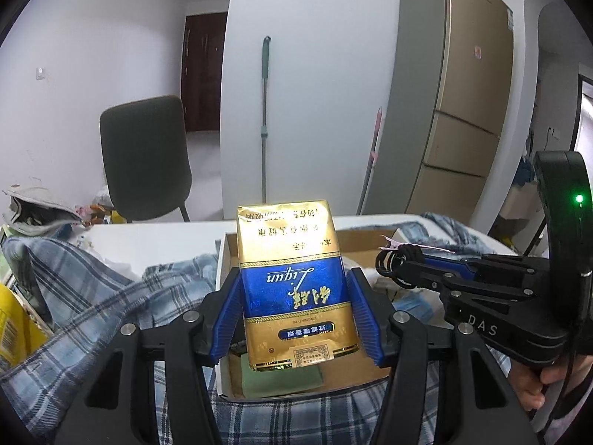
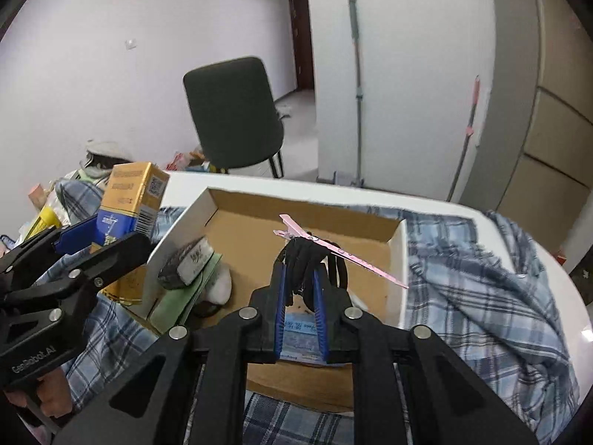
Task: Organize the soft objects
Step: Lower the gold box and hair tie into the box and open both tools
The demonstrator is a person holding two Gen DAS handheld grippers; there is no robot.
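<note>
A home: fridge (image 1: 456, 111), mop (image 1: 264, 111), chair (image 2: 237, 115), plaid-covered table (image 2: 481, 278).

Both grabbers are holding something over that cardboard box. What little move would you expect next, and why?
Probably a short lowering into the cardboard box. The left gripper is clamped on the gold and blue pack, the right gripper on black hair ties with a pink clip, and both hang above the box's open floor.

Even, cool indoor light, shadows faint. Glare on the gold pack (image 1: 292, 285). Fisheye bends the walls, corners go black. The right view is slightly smeared.
</note>
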